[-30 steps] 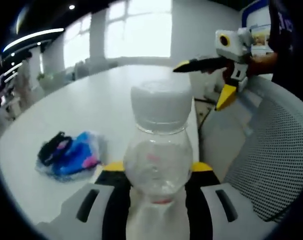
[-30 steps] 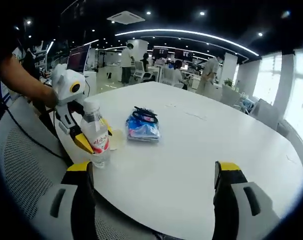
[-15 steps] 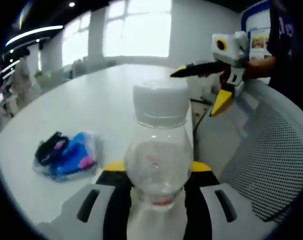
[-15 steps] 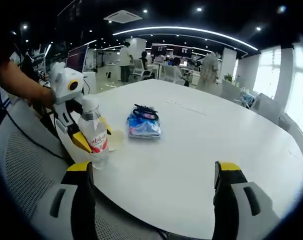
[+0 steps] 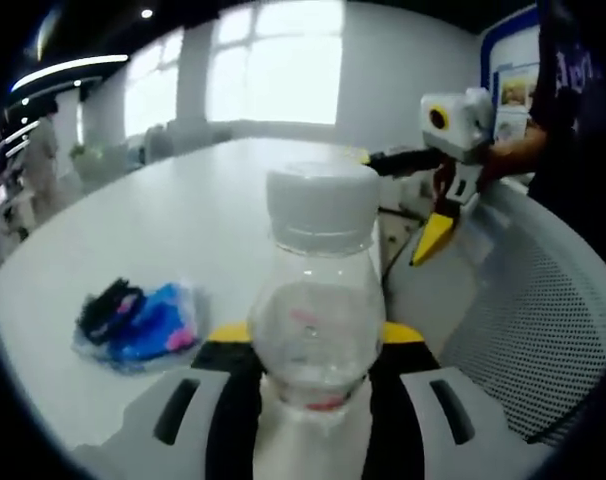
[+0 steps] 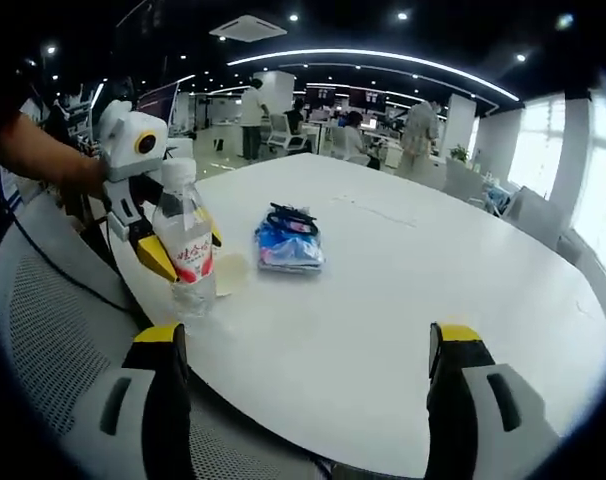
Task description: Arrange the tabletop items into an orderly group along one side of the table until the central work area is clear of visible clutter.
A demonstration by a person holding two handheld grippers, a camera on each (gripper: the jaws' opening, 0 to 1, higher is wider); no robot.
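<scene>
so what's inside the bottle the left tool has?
The bottle looks clear, and whether it holds any liquid is unclear. A white cap closes it; the red label hides the middle.

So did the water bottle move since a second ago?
Yes. In the right gripper view the bottle, held in the left gripper, sits higher against the blue packet, slightly lifted.

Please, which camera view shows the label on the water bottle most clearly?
The right gripper view. It shows the water bottle whole from the side, with the red print of its label, held in the left gripper near the table edge. In the left gripper view, the bottle is very close and blurred; its label is barely visible.
</scene>
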